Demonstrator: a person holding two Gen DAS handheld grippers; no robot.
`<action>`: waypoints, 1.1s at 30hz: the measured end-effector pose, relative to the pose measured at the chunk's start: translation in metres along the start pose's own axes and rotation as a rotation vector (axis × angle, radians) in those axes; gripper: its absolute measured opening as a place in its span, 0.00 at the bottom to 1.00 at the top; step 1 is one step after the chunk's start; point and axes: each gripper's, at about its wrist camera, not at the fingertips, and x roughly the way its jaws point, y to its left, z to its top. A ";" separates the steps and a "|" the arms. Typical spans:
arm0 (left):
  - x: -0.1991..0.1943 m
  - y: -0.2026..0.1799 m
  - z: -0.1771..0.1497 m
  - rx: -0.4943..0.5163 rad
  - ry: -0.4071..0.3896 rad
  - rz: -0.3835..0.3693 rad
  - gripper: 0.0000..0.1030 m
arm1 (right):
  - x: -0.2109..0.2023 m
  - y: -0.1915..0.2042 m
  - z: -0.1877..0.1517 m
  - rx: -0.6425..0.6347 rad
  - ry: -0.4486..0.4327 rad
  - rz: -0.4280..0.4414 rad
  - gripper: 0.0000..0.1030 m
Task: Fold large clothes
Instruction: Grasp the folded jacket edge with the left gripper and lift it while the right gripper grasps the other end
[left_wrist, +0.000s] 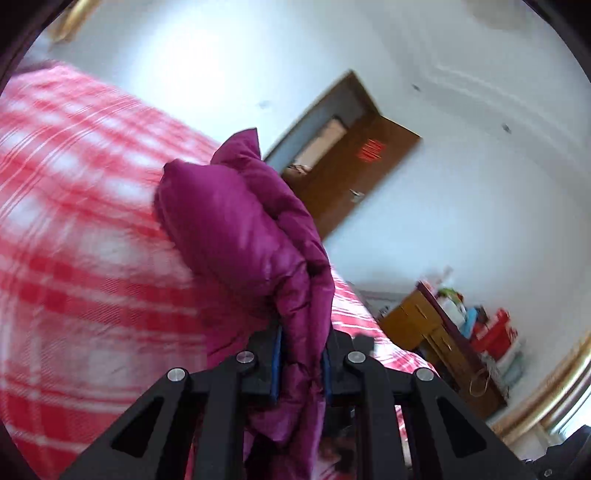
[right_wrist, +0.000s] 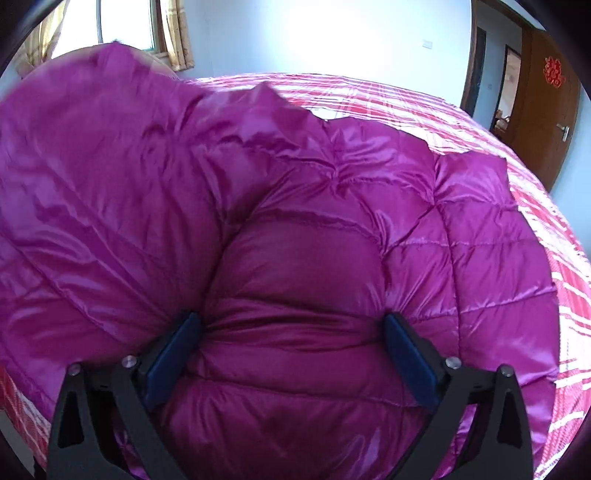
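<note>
A puffy magenta quilted jacket (right_wrist: 351, 177) lies spread over a bed with a red and white checked sheet (right_wrist: 373, 96). In the left wrist view, a bunched fold of the jacket (left_wrist: 236, 221) sticks up out of my left gripper (left_wrist: 303, 334). That gripper is shut on it, and the fold is lifted above the sheet (left_wrist: 74, 229). My right gripper (right_wrist: 291, 319) points down into the jacket with its jaws wide open. A padded bulge swells between its blue pads (right_wrist: 177, 350). The jacket's left part is raised and blurred.
A brown wooden door (right_wrist: 543, 110) stands half open past the bed's far right corner. A wooden desk (left_wrist: 432, 332) piled with bags sits against the wall beyond the bed. A window with yellow curtains (right_wrist: 177, 37) is at the far left.
</note>
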 end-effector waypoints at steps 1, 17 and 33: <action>0.011 -0.014 0.002 0.030 0.011 -0.014 0.16 | -0.001 -0.002 0.000 0.005 -0.007 0.015 0.99; 0.187 -0.125 -0.116 0.581 0.266 0.005 0.18 | -0.143 -0.186 -0.038 0.434 -0.272 0.072 0.96; 0.077 -0.129 -0.097 0.729 -0.015 0.187 0.96 | -0.086 -0.187 -0.003 0.312 -0.053 0.054 0.51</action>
